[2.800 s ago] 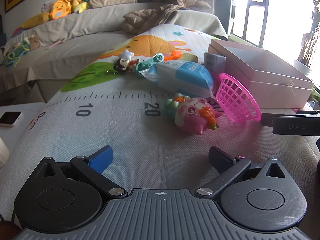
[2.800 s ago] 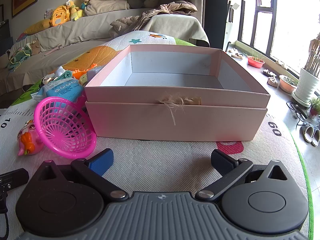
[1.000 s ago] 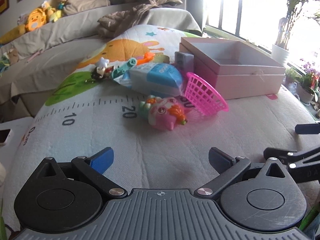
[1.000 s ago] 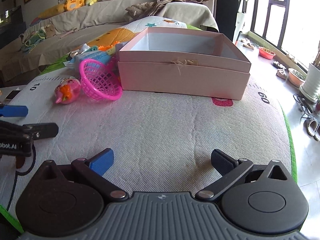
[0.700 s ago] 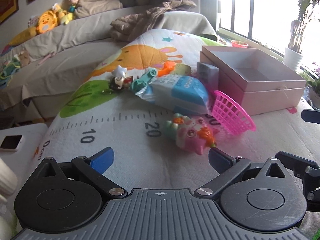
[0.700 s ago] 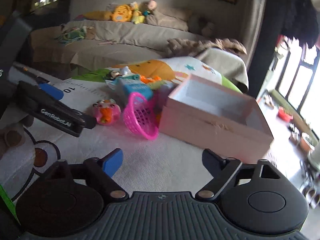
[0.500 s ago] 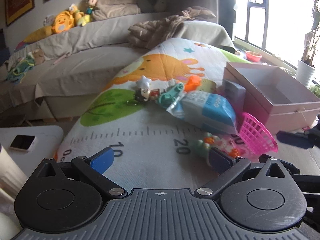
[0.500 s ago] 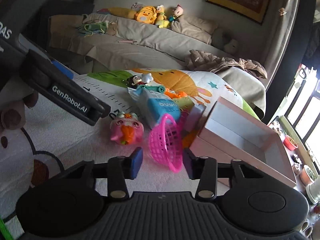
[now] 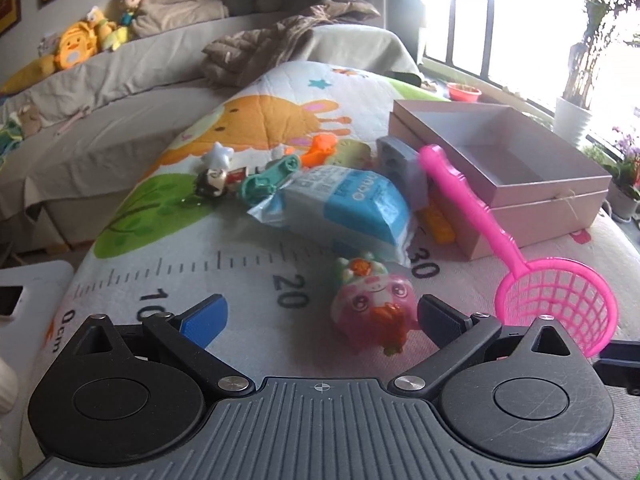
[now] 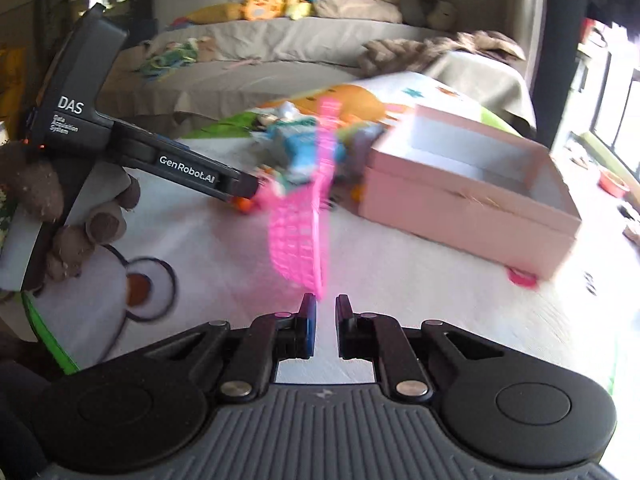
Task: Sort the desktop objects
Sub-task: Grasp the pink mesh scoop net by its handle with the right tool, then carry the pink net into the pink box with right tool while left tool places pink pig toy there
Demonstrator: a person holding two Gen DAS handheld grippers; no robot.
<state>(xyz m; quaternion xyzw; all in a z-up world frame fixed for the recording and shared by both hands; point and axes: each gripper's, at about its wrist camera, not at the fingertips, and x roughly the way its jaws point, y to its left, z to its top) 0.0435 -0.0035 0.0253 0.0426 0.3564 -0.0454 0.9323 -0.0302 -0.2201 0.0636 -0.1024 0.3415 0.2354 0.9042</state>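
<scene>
Sofa w/ plush toys runs along the back wall, bright windows at right; a printed play mat (image 9: 168, 240) w/ a ruler scale covers the work surface. Left wrist view: landmark is the pink box (image 9: 516, 172), lid off, far right on the mat; just left of the box a grey block (image 9: 396, 156), an orange piece (image 9: 438, 224) at its near corner; further left of the box a blue-white pack (image 9: 344, 204), teal toy (image 9: 268, 180) & small figure (image 9: 216, 180); nearer the camera than the box, a pink pig toy (image 9: 376, 308) lies between the fingers of the left gripper (image 9: 320, 316), which stands wide open, pads clear of the toy; the pink net scoop (image 9: 556, 308) hangs in front of the box, handle slanting up across its corner, basket low. Right wrist view (blurred): right gripper (image 10: 323, 312) is clamped on the rim of the pink net scoop (image 10: 298, 224), basket edge-on, handle pointing away; scoop sits left of the pink box (image 10: 472, 188); further left of the box, the left gripper's body in a gloved hand (image 10: 60, 208).
</scene>
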